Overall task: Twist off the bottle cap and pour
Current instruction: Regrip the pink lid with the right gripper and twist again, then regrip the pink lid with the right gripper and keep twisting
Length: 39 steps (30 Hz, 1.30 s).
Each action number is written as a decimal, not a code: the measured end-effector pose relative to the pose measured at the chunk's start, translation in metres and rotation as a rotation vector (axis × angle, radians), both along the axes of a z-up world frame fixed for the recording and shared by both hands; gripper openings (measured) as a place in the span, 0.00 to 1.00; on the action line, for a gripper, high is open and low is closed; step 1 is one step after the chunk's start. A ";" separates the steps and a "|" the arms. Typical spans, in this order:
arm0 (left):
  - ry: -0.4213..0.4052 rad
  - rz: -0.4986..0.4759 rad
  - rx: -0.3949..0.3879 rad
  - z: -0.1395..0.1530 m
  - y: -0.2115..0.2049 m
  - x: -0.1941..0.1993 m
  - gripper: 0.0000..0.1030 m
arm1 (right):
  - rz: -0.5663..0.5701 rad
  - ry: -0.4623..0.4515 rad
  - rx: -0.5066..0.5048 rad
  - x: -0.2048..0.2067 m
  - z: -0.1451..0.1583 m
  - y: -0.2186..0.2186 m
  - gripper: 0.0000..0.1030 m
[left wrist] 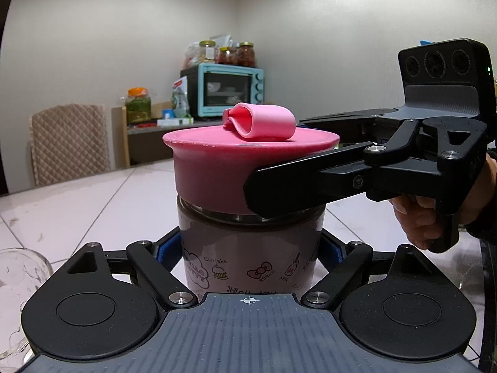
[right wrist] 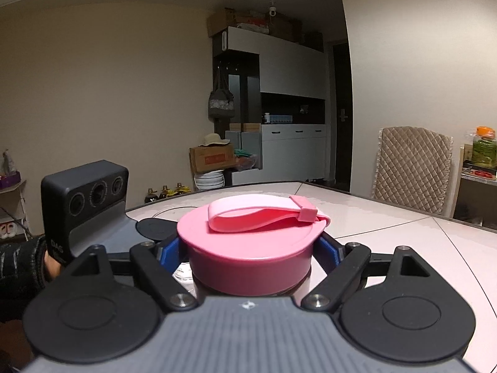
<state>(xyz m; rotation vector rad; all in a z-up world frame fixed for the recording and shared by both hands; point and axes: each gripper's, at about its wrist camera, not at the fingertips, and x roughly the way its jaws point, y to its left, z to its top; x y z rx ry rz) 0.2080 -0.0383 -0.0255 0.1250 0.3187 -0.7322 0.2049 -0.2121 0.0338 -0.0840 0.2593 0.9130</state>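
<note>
A glass bottle (left wrist: pixel 248 248) with cartoon prints and dark liquid stands upright on the white table (left wrist: pixel 93 205). Its wide pink cap (left wrist: pixel 217 168) with a pink strap loop (left wrist: pixel 261 122) sits on top. My left gripper (left wrist: pixel 250 248) is shut on the bottle's body, blue pads against both sides. My right gripper (left wrist: pixel 279 171) comes in from the right and is shut on the pink cap; its near finger (left wrist: pixel 298 183) lies across the cap's side. In the right wrist view the cap (right wrist: pixel 251 258) fills the space between the blue pads (right wrist: pixel 327 250) of my right gripper (right wrist: pixel 251 253).
A clear glass (left wrist: pixel 18 273) stands at the table's left front. A quilted chair (left wrist: pixel 68 146) is behind the table on the left. A blue toaster oven (left wrist: pixel 230 90) with jars on top stands on a far shelf. Another quilted chair (right wrist: pixel 413 171) shows right.
</note>
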 end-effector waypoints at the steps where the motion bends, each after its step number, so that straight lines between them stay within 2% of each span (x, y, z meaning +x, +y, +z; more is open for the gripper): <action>1: 0.000 0.000 0.000 0.000 0.000 0.000 0.87 | -0.010 -0.002 -0.001 -0.002 0.001 0.001 0.84; 4: 0.000 0.000 0.000 0.000 0.000 0.000 0.87 | -0.058 -0.010 0.001 -0.010 0.004 0.004 0.92; 7: 0.000 0.000 0.000 0.000 0.000 0.000 0.87 | -0.134 -0.027 -0.012 -0.021 0.009 0.011 0.95; 16: 0.000 0.000 0.000 0.000 0.000 0.000 0.87 | -0.376 -0.037 -0.003 -0.045 0.004 0.029 0.98; 21: 0.000 0.000 0.000 0.000 -0.001 0.000 0.87 | -0.397 -0.036 0.024 -0.044 -0.002 0.038 0.98; 39: 0.000 0.000 0.000 -0.001 -0.001 0.000 0.87 | -0.464 -0.044 0.024 -0.038 -0.013 0.055 0.98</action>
